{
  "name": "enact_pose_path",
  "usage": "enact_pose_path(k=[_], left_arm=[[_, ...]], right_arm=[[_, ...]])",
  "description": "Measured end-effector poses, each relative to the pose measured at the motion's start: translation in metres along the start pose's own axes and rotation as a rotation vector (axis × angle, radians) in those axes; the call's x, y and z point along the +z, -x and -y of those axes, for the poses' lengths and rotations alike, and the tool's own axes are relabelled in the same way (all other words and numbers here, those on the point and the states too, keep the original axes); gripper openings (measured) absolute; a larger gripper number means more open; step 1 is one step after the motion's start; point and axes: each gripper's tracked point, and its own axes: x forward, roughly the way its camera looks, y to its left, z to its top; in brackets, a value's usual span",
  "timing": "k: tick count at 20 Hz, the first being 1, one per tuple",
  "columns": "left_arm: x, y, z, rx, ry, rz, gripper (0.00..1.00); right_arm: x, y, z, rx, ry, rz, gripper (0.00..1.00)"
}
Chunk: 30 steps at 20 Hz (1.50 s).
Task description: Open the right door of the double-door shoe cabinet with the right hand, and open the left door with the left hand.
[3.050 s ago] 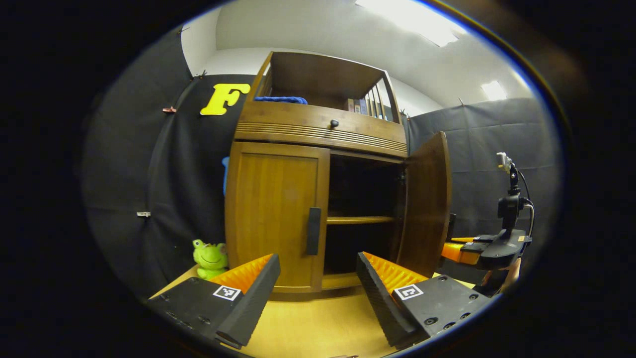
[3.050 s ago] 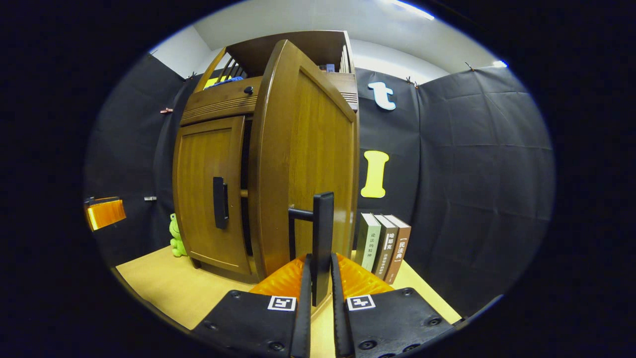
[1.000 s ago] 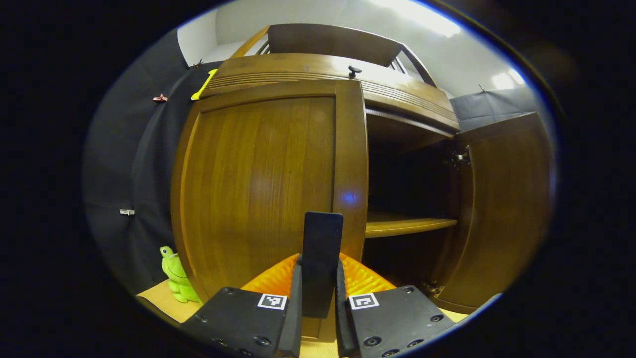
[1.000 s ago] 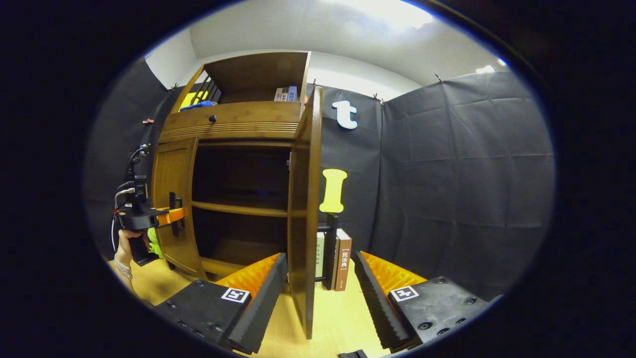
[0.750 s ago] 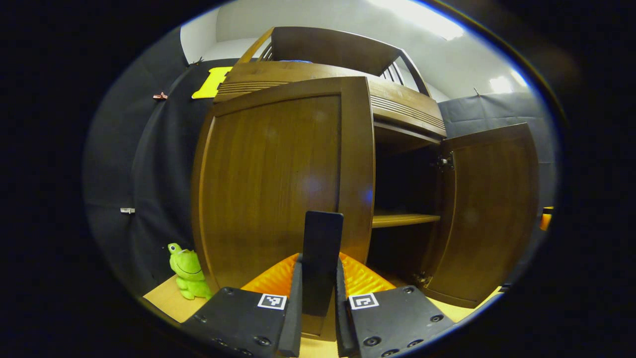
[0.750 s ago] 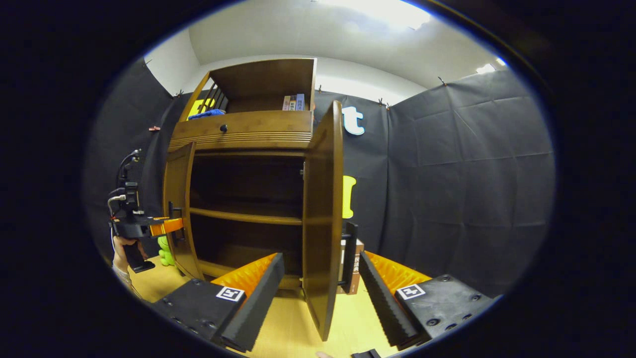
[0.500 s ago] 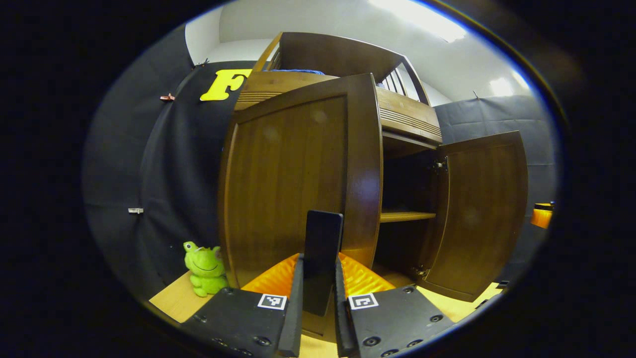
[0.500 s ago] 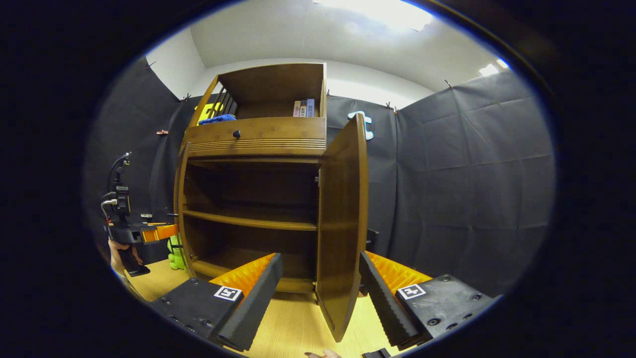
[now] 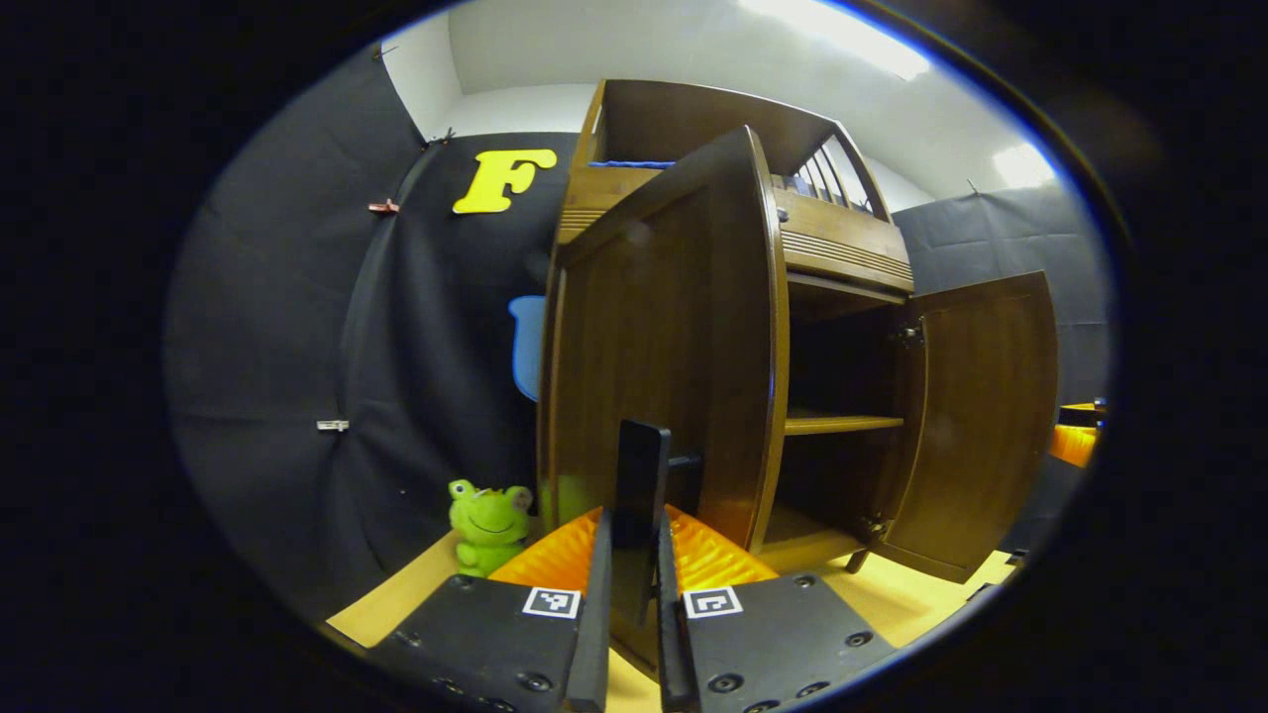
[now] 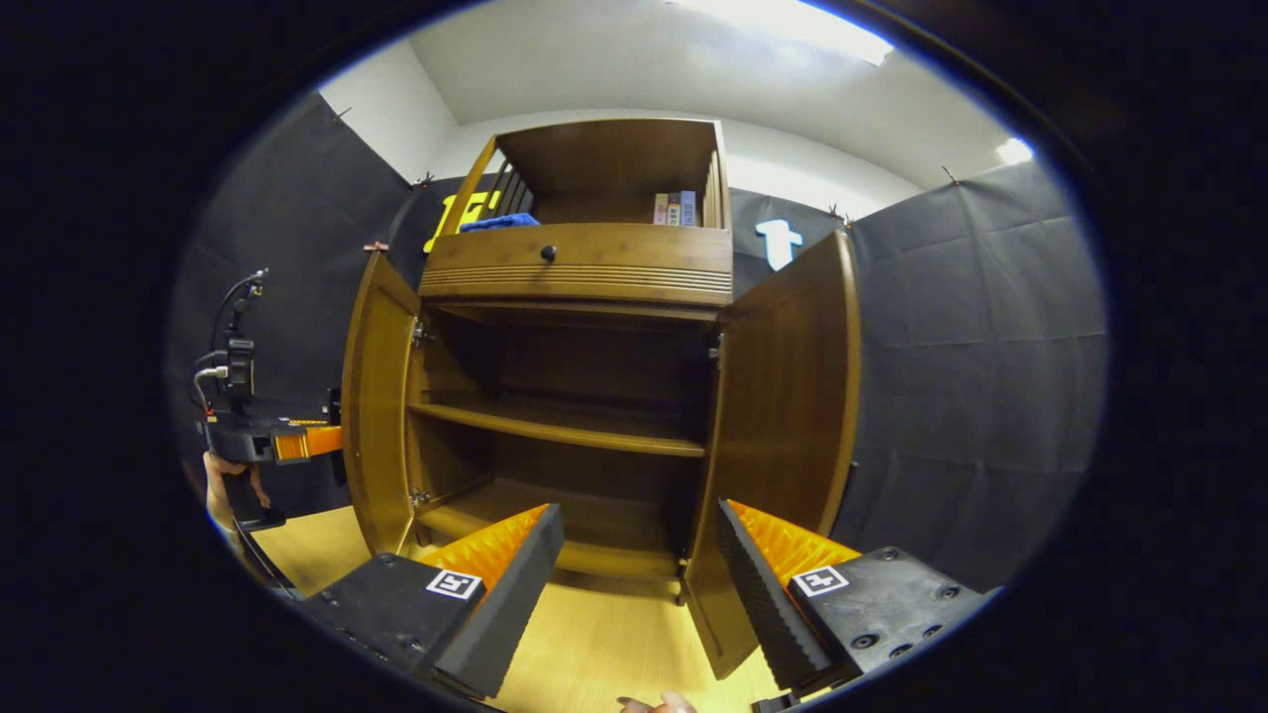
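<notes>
The brown wooden shoe cabinet [image 10: 580,267] stands with both lower doors swung out. In the left gripper view my left gripper [image 9: 631,584] is shut on the dark upright handle [image 9: 639,485] of the left door [image 9: 664,347], which stands far open. The right door [image 9: 976,426] hangs open beyond it. In the right gripper view my right gripper [image 10: 639,574] is open and holds nothing; the right door [image 10: 788,416] is just past its right finger. The left door [image 10: 374,406] is edge-on, with the left gripper [image 10: 297,443] and a hand at its outer side. Two bare shelves show inside.
A green frog toy [image 9: 487,515] sits on the wooden table [image 10: 594,644] left of the cabinet. Above the drawer with its dark knob [image 10: 547,253], the top compartment holds a blue cloth [image 10: 500,222] and some books [image 10: 674,209]. Black cloth walls stand close behind and beside.
My left gripper closed on the left door's handle and pulled the door from shut to wide open. My right gripper let go of the right door's handle, opened and drew back to face the cabinet.
</notes>
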Motion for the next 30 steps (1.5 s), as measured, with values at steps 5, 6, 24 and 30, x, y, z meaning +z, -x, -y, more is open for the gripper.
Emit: enact_pose_path(k=[5, 6, 24, 30], left_arm=[[-0.001, 0.012, -0.019, 0.023, -0.022, -0.005, 0.20], [0.001, 0.016, -0.018, 0.014, -0.023, -0.001, 0.17], [0.040, 0.093, -0.007, 0.096, -0.098, 0.073, 0.11], [0.035, 0.072, 0.078, -0.073, -0.187, 0.048, 0.66]], right_arm=[[0.003, -0.003, -0.020, 0.038, -0.007, 0.007, 0.98], [0.004, -0.005, -0.023, 0.042, -0.009, 0.009, 0.96], [0.008, -0.008, -0.051, 0.079, -0.061, -0.015, 0.98], [0.008, -0.015, -0.084, 0.114, 0.002, -0.012, 0.98]])
